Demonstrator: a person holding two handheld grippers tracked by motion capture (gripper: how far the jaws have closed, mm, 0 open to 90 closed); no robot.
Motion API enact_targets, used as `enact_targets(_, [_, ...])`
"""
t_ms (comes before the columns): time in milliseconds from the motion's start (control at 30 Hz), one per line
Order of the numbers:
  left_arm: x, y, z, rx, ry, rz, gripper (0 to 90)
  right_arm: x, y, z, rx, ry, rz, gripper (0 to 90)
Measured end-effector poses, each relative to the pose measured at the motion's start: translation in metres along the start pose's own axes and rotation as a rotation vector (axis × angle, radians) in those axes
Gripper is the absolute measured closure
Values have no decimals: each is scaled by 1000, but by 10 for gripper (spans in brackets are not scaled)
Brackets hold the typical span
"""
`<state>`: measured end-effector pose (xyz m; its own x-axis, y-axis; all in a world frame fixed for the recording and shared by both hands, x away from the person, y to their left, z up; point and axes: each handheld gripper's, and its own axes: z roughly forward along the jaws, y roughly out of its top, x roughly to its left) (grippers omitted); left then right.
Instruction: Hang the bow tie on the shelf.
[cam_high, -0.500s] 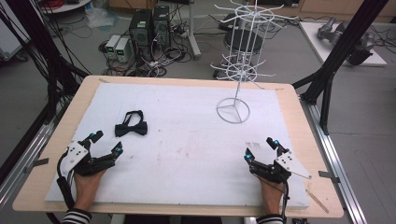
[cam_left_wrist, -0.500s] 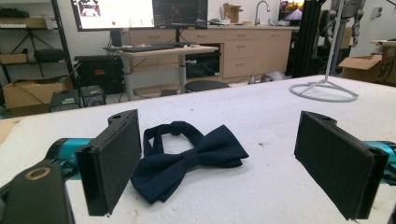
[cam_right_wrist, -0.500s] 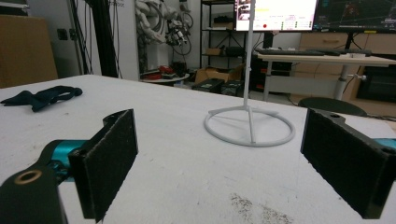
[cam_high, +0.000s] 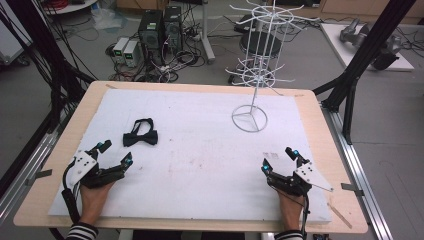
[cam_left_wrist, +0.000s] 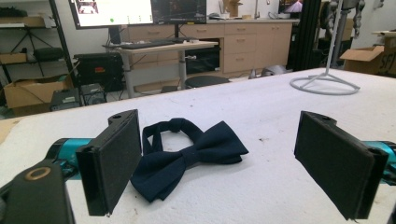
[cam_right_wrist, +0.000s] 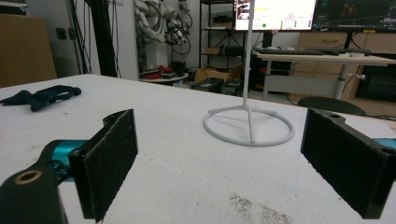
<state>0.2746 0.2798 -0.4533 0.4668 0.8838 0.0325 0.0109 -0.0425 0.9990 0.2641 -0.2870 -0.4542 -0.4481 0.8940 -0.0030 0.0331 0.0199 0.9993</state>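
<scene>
One bow tie (cam_high: 140, 137) lies flat on the white mat (cam_high: 200, 150), long axis approx. left-right, strap loop pointing away from you. It sits just ahead of your left gripper (cam_high: 114, 154), apart from the pads. One wire rack (cam_high: 256, 65) stands far right. Both your grippers, left and right (cam_high: 278, 159), are spread, holding nothing.

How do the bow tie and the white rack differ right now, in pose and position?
The bow tie lies flat and limp on the white mat; the rack stands upright on a ring base. The bow tie is dark and soft-looking, the rack white wire. The bow tie sits just ahead of the open left gripper; the rack stands farther back, ahead of the open right gripper. Neither is touched.
</scene>
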Motion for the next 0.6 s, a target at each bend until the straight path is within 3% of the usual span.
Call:
enact_targets(467, [1, 1, 2, 20, -3, -15, 151, 0, 0, 0, 3, 0, 2, 101])
enact_targets(600, [4, 1, 3, 29, -25, -41, 143, 0, 0, 0, 4, 2, 9, 101])
